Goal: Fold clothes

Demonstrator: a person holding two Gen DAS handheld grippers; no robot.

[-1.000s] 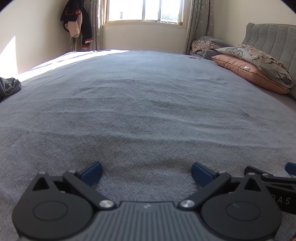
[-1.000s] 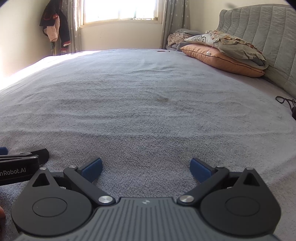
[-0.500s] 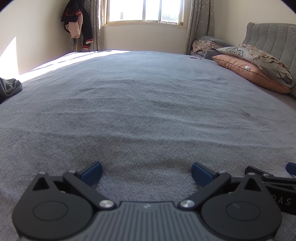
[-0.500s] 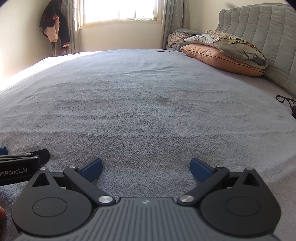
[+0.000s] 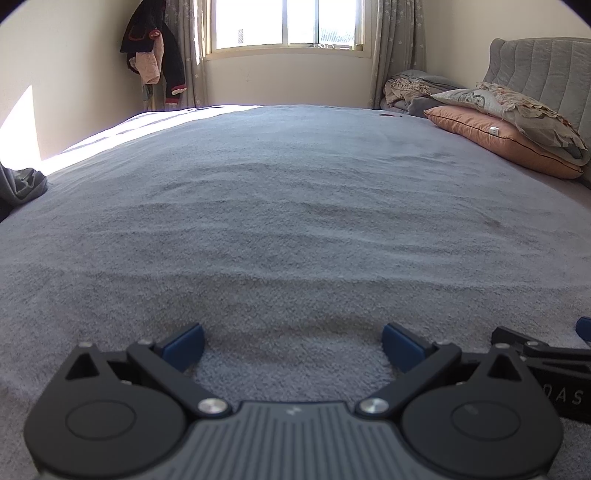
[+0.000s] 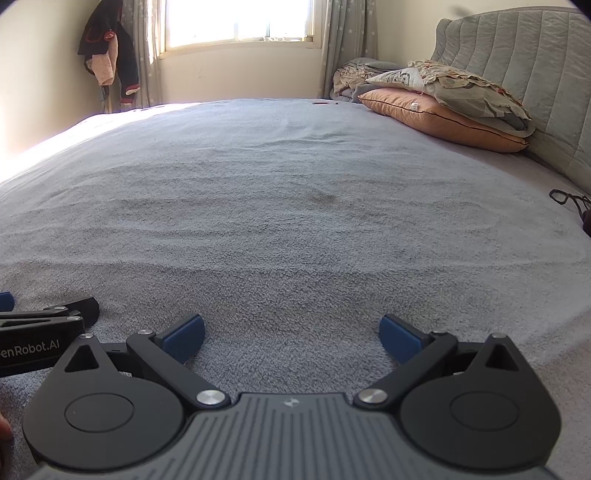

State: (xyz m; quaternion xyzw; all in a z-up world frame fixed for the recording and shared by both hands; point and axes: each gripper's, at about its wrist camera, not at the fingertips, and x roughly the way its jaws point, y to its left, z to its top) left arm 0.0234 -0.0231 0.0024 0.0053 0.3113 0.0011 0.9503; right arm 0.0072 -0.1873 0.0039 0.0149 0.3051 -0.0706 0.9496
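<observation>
A bedroom in a home. A wide bed covered by a grey fleecy blanket (image 5: 295, 206) fills most of both views. At the right of the frame stands a padded grey headboard (image 6: 517, 62), with an orange pillow (image 6: 439, 118) and a patterned grey pillow (image 6: 461, 85) stacked against it, and folded bedding (image 5: 410, 90) piled in the far corner. At the top centre, a sunlit window (image 5: 284, 26) hangs between star-printed grey curtains (image 5: 397, 48). Dark and pink clothes (image 5: 153, 59) hang on the cream wall at upper left.
</observation>
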